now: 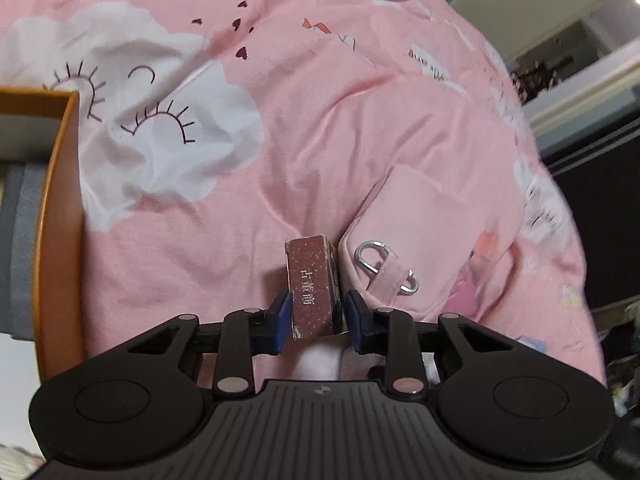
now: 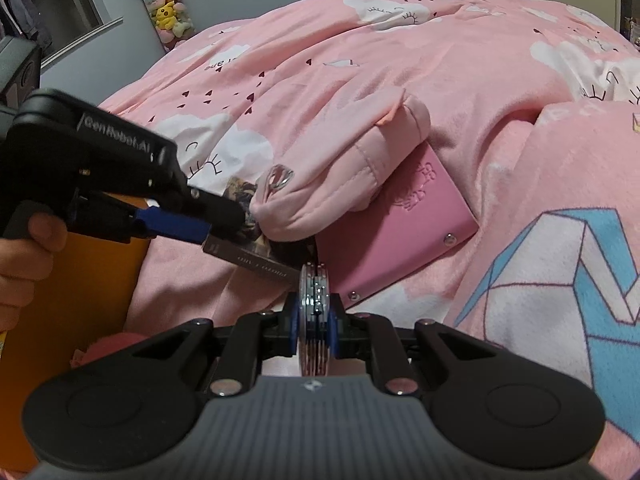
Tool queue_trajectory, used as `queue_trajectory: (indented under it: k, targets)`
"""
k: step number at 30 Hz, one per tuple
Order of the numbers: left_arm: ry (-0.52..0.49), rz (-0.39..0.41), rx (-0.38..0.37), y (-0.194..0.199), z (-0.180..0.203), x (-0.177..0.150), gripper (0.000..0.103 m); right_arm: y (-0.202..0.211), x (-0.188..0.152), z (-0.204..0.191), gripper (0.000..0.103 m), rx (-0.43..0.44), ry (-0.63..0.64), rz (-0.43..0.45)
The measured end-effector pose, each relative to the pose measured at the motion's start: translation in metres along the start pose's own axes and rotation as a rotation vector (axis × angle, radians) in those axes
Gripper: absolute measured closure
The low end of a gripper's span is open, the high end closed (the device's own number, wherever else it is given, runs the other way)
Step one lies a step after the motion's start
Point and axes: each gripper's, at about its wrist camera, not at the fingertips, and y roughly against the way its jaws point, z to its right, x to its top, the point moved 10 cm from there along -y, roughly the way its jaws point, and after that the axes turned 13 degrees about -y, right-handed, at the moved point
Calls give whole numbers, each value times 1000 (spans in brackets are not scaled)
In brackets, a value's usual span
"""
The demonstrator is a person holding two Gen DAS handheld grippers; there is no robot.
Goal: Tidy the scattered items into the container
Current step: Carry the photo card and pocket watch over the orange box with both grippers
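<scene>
Left wrist view: a small brown box (image 1: 312, 286) sits clamped in the left tongs (image 1: 316, 316), above the pink bedspread (image 1: 320, 140) and not yet over the orange container (image 1: 60, 220) at the left edge. The right tongs (image 2: 316, 320) are clenched on a stack of thin discs (image 2: 315, 300). By my reading, both still need dropping in, and a pink pouch (image 2: 340, 184) and pink card case (image 2: 400, 232) remain on the bed.

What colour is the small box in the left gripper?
Dark reddish-brown with pale speckles and white lettering: the small box; clearest in the left wrist view.

Orange box (image 1: 60, 216) cut by frame edge; pink wallet (image 2: 400, 236) half-covered by pouch (image 2: 340, 176).
</scene>
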Motion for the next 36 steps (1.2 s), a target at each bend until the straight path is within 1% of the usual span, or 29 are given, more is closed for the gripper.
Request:
queue_trajectory:
  k: [2, 3, 4, 5, 8, 11, 16, 23, 28, 36]
  targets:
    - [57, -7, -67, -1, -1, -2, 70, 0, 0, 0, 87, 1, -4, 0]
    - [78, -15, -88, -4, -1, -3, 70, 0, 0, 0, 87, 1, -4, 0]
    - [80, -18, -82, -6, -2, -3, 70, 0, 0, 0, 87, 0, -4, 0]
    - [69, -11, -60, -7, -2, -3, 71, 0, -1, 0, 87, 0, -5, -1]
    - [31, -1, -13, -11, 2, -1, 76, -1, 0, 0, 87, 1, -7, -1]
    - [21, 4, 5, -11, 4, -1, 77, 0, -1, 1, 87, 0, -5, -2]
    - [-40, 15, 61, 3, 10, -3, 77, 0, -3, -1, 88, -9, 0, -10]
    - [-101, 40, 123, 35, 11, -11, 78, 7, -7, -7, 88, -50, 8, -8]
    - [-138, 66, 161, 58, 10, -17, 78, 25, -9, -18, 88, -43, 2, 18]
    - [-167, 89, 172, 100, 16, -31, 78, 58, -7, -39, 88, -42, 2, 81]
